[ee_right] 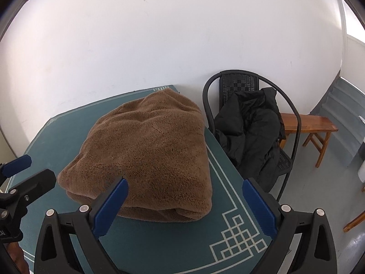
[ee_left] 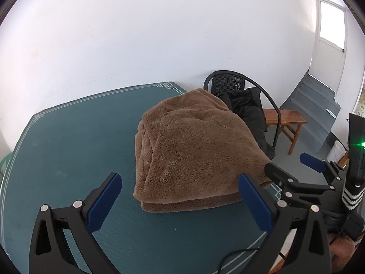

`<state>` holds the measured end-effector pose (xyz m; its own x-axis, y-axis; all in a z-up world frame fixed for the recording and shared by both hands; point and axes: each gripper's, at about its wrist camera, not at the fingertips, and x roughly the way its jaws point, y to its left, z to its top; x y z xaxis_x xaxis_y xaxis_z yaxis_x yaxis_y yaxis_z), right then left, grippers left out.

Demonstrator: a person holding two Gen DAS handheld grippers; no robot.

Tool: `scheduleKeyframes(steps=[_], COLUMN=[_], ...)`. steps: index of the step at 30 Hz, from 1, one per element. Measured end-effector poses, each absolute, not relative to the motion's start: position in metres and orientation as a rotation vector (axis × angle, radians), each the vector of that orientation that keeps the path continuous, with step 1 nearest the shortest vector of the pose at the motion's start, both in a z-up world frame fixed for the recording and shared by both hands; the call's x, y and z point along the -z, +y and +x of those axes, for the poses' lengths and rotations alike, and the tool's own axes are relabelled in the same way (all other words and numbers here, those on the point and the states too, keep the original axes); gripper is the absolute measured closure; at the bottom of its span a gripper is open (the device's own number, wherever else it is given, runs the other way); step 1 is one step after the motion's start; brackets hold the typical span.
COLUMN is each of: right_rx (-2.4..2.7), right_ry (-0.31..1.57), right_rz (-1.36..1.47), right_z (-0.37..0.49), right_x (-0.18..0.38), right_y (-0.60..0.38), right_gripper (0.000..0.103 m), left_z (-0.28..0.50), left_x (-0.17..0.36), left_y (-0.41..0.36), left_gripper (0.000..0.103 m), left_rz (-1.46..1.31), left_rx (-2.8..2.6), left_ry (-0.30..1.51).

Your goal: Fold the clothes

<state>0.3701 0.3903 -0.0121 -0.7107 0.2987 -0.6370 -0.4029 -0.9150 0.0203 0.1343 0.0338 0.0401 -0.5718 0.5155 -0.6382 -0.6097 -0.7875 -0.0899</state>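
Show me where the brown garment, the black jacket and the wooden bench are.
brown garment (ee_right: 146, 150), right wrist view, middle of its top.
black jacket (ee_right: 251, 127), right wrist view, its crumpled middle.
wooden bench (ee_right: 312, 122), right wrist view, seat plank.

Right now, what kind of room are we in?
Probably a plain room in a home: bare white wall, a chair heaped with a black jacket, a wooden bench, and steps to a door.

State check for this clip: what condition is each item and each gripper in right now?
Brown fleece garment: folded into a thick bundle, lying on the green table cover, ungripped.
Left gripper: jaws open, empty.
Right gripper: jaws open, empty.
Black jacket: crumpled, unfolded, heaped on the chair.
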Motion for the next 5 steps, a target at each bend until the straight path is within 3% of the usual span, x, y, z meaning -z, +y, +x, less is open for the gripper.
scheduleKeyframes(steps=[5], right_rx=[-2.589], right_ry=[0.228], right_rz=[-0.937], right_z=[0.3699], right_x=[0.0149], right_y=[0.3918], right_gripper=[0.001], left_z=[0.1306], left_x=[-0.034], left_y=[0.0384], left_gripper=[0.0], left_rz=[-0.929], left_rx=[-2.314], left_ry=[0.201])
